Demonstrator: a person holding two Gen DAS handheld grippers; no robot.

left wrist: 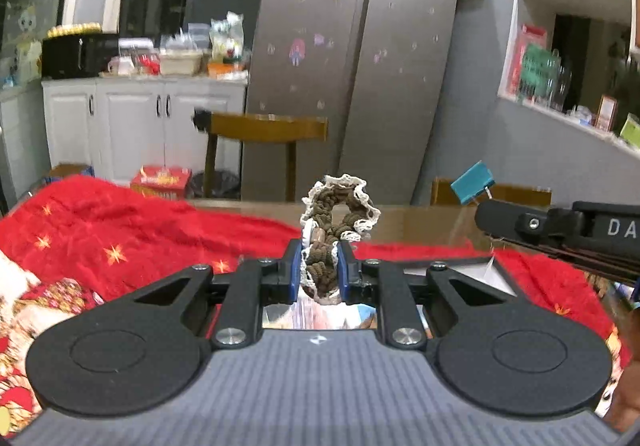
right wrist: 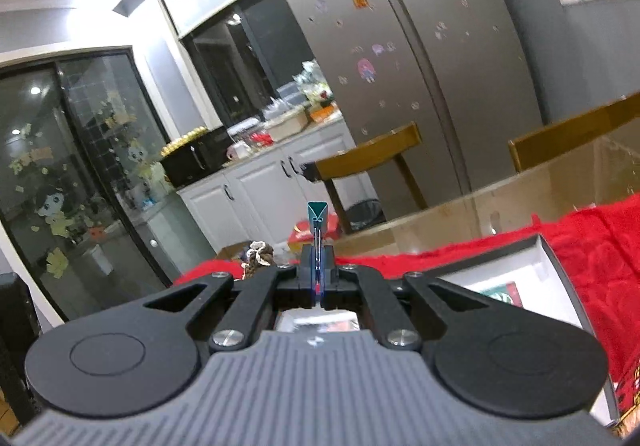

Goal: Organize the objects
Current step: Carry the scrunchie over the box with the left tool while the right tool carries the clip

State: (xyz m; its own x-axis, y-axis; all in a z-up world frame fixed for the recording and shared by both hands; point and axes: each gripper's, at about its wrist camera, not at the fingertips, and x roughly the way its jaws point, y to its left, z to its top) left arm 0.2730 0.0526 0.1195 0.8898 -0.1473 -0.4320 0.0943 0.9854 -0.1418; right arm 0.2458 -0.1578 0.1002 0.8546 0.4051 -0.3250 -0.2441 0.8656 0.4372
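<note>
My left gripper (left wrist: 319, 266) is shut on a brown scrunchie with white lace trim (left wrist: 338, 205), held upright above the table. My right gripper (right wrist: 318, 266) is shut on the wire handles of a teal binder clip (right wrist: 317, 214), which sticks up past the fingertips. In the left wrist view the right gripper (left wrist: 486, 211) reaches in from the right edge with the teal clip (left wrist: 474, 181) at its tip, to the right of the scrunchie. The scrunchie also shows in the right wrist view (right wrist: 259, 256), to the left.
A red cloth (left wrist: 132, 234) covers the wooden table (left wrist: 424, 221). An open white-lined box (right wrist: 516, 278) lies on it below the grippers. Wooden chairs (left wrist: 264, 129) stand behind the table, with a silver fridge (left wrist: 360, 65) and white cabinets (left wrist: 132, 117) beyond.
</note>
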